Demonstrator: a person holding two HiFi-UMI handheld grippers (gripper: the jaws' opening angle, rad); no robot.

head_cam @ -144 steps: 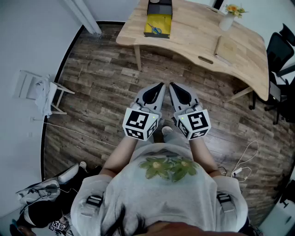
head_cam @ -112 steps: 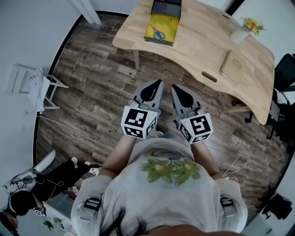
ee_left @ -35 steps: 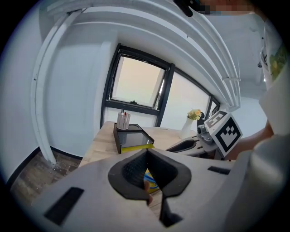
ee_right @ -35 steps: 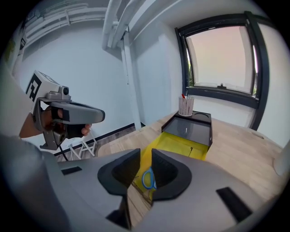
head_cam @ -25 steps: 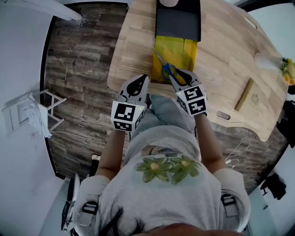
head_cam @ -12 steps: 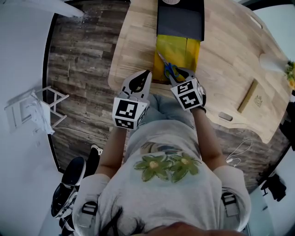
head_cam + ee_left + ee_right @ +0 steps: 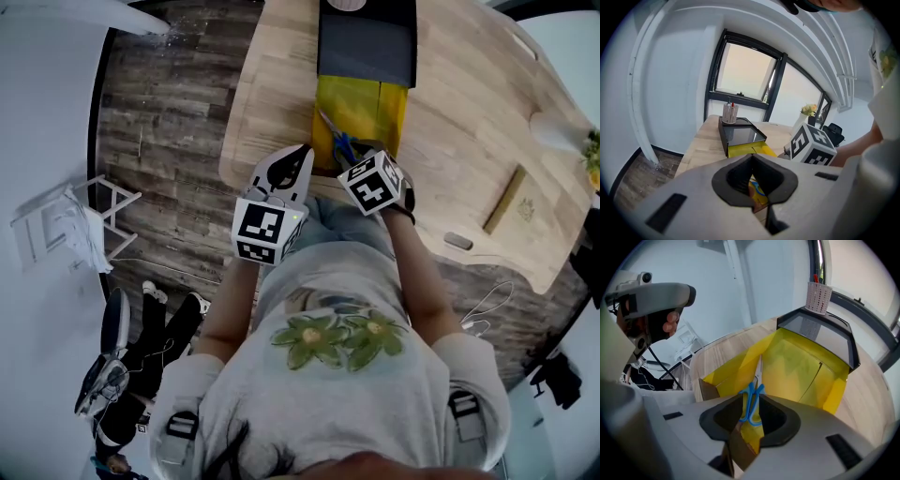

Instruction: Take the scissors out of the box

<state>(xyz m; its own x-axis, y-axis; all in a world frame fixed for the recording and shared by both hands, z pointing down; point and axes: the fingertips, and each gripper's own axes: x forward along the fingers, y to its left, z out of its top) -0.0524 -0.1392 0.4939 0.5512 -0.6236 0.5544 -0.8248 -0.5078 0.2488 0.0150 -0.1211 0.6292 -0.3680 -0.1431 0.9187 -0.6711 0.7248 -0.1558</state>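
Right gripper (image 7: pixel 352 162) has descended over blue-handled steel scissors (image 7: pixel 751 403) in the yellow-lined cardboard box (image 7: pixel 801 366). Its spread jaws, just narrowing, straddle the handles, so a grasp is imminent. Left gripper (image 7: pixel 301 151), pressed together, idles.

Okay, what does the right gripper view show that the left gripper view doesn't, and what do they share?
Only the right gripper view: the blue-handled scissors laid out plainly in the yellow box (the left shows at most a blue sliver), their handles between the right gripper's open fingers, which have just been closing without gripping yet; also the left gripper. Only the left gripper view: the right gripper's marker cube and a vase of flowers. Both: the yellow box, black lid, pen holder and wooden table.
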